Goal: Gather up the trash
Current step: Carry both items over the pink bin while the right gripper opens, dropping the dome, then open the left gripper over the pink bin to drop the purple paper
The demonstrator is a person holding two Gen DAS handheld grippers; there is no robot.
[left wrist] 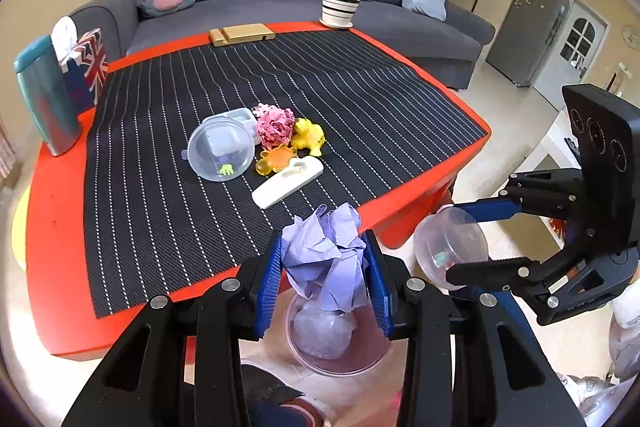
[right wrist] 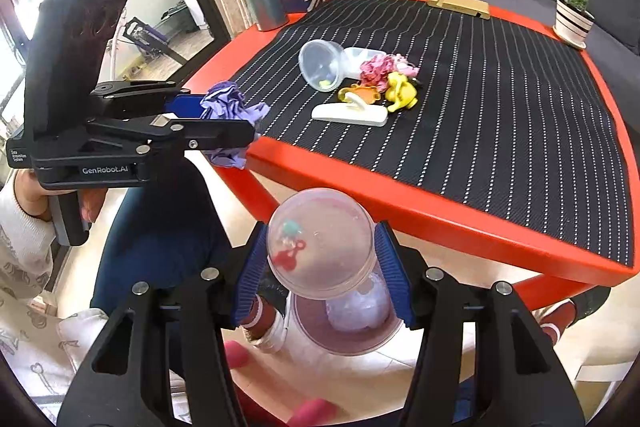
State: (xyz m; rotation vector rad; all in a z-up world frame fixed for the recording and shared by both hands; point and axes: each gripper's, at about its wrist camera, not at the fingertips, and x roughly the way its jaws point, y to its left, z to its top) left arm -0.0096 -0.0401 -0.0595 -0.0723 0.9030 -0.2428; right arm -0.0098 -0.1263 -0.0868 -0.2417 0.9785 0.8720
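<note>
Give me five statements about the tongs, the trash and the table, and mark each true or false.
1. The left tongs grip a crumpled purple tissue. True.
2. The right tongs are empty. False: a clear capsule sits between their pads.
3. A bin with trash in it stands on the floor below the tongs. True.
4. The cactus pot sits in the middle of the mat. False: it stands at the far edge of the red table, by the sofa.
5. An open clear capsule lies on the mat next to a yellow toy. False: a pink bundle lies between them.
</note>
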